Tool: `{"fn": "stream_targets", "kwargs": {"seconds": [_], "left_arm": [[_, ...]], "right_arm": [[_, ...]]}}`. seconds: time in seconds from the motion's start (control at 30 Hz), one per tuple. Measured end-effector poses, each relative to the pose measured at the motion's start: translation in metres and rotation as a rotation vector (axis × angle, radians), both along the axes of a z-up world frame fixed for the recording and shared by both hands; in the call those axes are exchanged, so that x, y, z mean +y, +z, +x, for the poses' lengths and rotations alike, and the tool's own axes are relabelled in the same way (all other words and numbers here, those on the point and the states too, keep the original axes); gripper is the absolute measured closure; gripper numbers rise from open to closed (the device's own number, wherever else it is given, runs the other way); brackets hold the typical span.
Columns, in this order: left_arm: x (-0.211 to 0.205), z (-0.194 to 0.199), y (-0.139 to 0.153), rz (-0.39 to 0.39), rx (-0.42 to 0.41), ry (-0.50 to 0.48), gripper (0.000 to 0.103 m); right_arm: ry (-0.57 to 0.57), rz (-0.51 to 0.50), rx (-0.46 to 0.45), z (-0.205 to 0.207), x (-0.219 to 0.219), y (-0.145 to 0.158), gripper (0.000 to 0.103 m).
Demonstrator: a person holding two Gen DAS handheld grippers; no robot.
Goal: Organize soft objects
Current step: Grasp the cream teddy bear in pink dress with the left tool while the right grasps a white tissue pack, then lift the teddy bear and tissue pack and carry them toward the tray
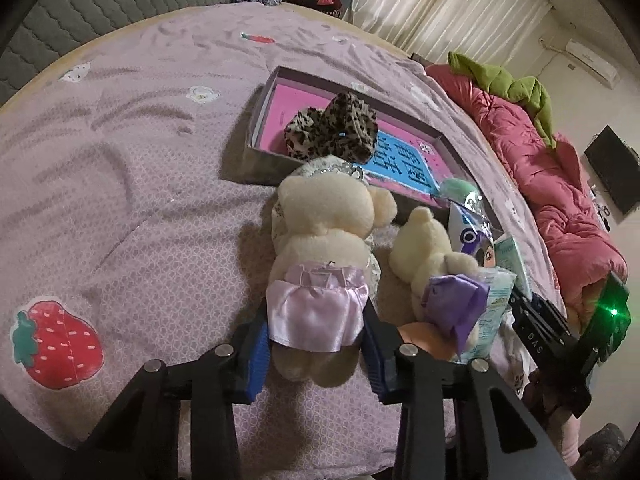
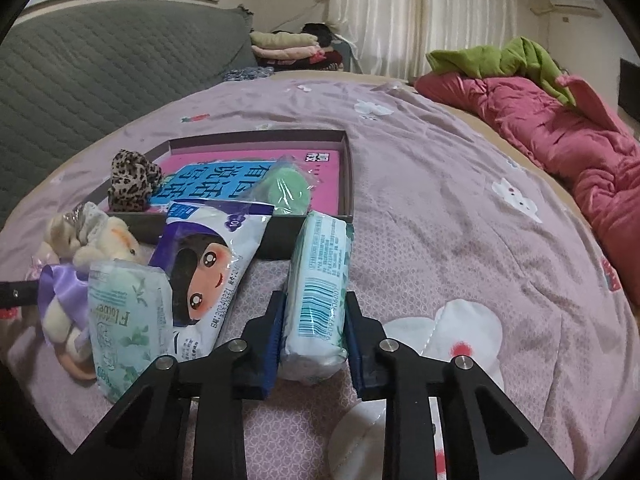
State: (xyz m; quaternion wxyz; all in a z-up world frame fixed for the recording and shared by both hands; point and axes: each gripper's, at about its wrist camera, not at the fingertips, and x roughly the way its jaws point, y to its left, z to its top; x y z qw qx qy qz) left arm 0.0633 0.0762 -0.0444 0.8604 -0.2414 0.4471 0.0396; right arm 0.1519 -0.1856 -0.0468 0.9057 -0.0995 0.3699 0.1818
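Gripping a cream plush bear [image 1: 324,232] in a lilac satin skirt, the left gripper [image 1: 316,344] has its blue-padded fingers [image 1: 256,360] pressed against the skirt on either side; the bear lies face down on the lilac bedspread [image 1: 120,160], head toward the shallow box [image 1: 260,128]. Just right of it lies a second cream bear [image 1: 424,248] with a purple ribbon, touching a mint tissue pack [image 2: 124,320].

Right gripper [image 2: 314,340]: clamped on a white-and-teal tissue pack [image 2: 320,280] standing on edge on the bedspread, its far end touching or nearly touching the box's near wall. To its left a cartoon-face packet [image 2: 212,268] leans against the box front, overlapping the mint pack.

Inside the box: pink-and-blue printed bottom, a leopard-print fabric piece [image 1: 336,128] at one end, a green item in clear wrap [image 2: 288,192] near the other end.

Beyond: pink quilt [image 2: 560,136] with a green garment [image 2: 500,60] heaped along the far right edge of the bed, folded clothes [image 2: 284,46] stacked by the curtain [image 2: 420,12], grey quilted headboard [image 2: 100,64] at left.
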Motion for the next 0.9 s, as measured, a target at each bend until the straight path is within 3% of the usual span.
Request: {"fn": "stream_targets", "kwargs": {"seconds": [0.33,0.9], "left_arm": [[0.007,-0.004,0.019,-0.007,-0.058,0.018,0.064],[-0.024,0.003,0.055,0.077,-0.149,-0.045,0.064]], "right_arm": [[0.021,0.036,-0.027,-0.007,-0.002,0.012,0.079],[0.052,0.124,-0.118,-0.020,-0.003,0.047,0.079]]}}
